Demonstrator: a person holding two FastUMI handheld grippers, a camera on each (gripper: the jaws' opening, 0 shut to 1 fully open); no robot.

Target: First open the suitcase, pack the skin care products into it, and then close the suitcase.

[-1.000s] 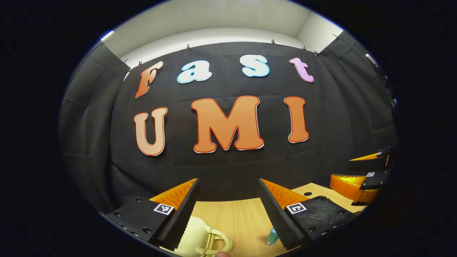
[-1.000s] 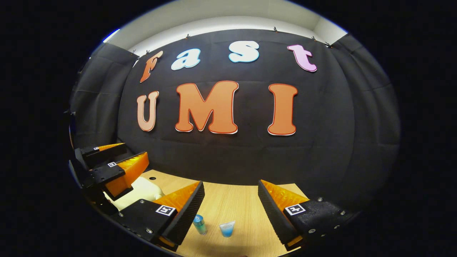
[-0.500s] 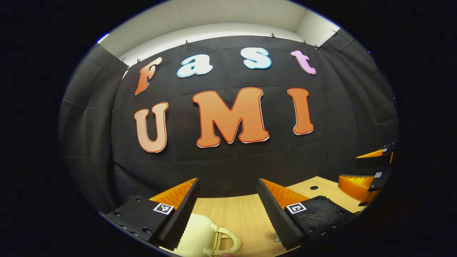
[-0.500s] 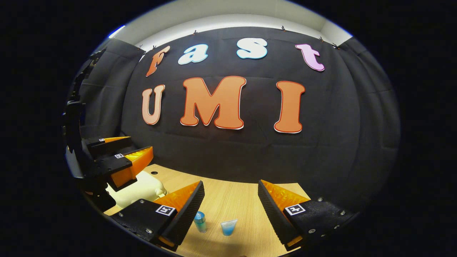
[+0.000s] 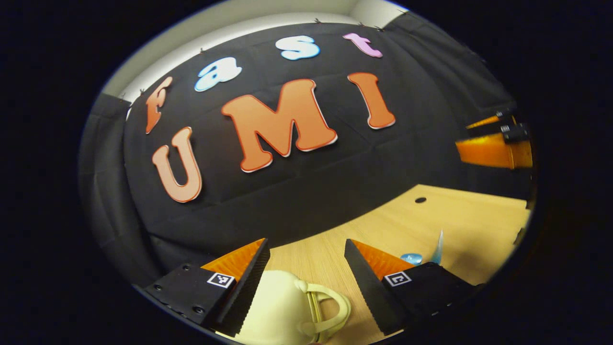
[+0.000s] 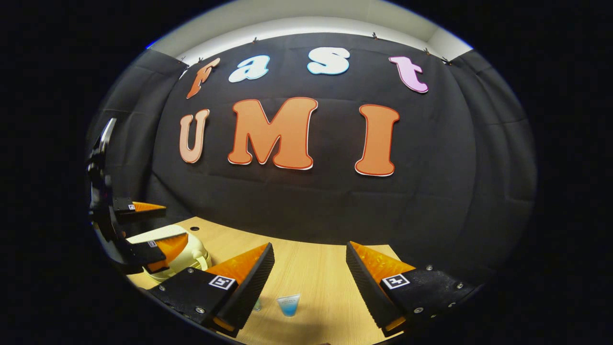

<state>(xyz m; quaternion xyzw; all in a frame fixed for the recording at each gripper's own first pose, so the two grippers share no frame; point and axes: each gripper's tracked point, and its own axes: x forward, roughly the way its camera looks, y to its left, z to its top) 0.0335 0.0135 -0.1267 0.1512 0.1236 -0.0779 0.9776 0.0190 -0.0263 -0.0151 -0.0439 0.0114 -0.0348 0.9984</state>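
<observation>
Cream hard-shell suitcase looks rigid, light, slick; take it by the looped handle. Left gripper and right gripper both gape empty.

**My two grippers, as they look**

Lower centre of the left gripper view, my left gripper has wedge-shaped orange fingers faced with ribbed black pads, black mounts with small screws and square black-and-white markers. My right gripper, lower centre of the right gripper view, looks alike.
</observation>
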